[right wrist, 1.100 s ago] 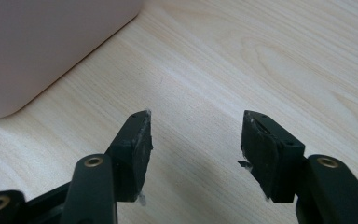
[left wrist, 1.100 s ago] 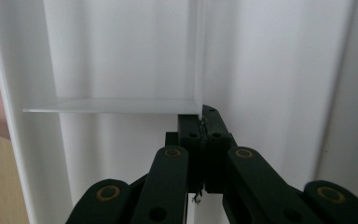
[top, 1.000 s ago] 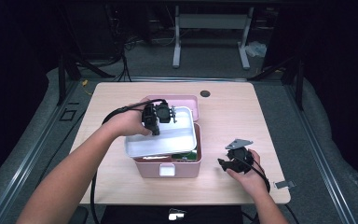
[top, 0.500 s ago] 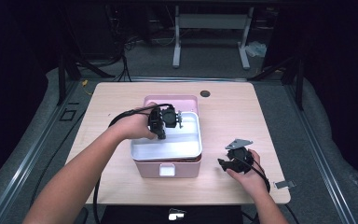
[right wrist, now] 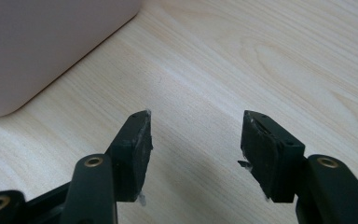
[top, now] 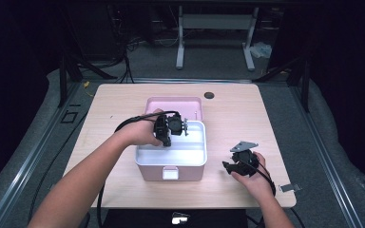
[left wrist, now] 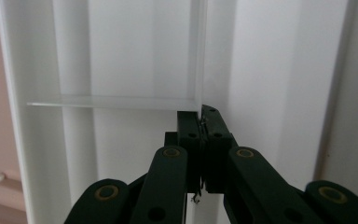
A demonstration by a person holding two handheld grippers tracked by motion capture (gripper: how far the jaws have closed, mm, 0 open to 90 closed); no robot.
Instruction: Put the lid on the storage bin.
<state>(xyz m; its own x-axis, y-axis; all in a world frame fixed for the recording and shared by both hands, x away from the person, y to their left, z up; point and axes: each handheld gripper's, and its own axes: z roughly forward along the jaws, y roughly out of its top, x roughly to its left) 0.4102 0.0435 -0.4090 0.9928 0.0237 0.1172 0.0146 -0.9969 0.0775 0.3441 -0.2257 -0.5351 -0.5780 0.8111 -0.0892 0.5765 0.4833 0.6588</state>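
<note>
While my left tongs (left wrist: 200, 135) pinch the white tray's (top: 192, 153) thin divider, it feels light, stiff, slippery plastic; my right tongs (right wrist: 193, 140) rest apart on the table (top: 247, 114)

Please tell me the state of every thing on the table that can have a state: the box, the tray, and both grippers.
pink box: open, its lid folded back behind it.
white tray: sits level in the box's top, looks empty.
left gripper: shut on the tray's thin divider wall.
right gripper: open, holds nothing, above the bare wooden table beside the box.
</note>
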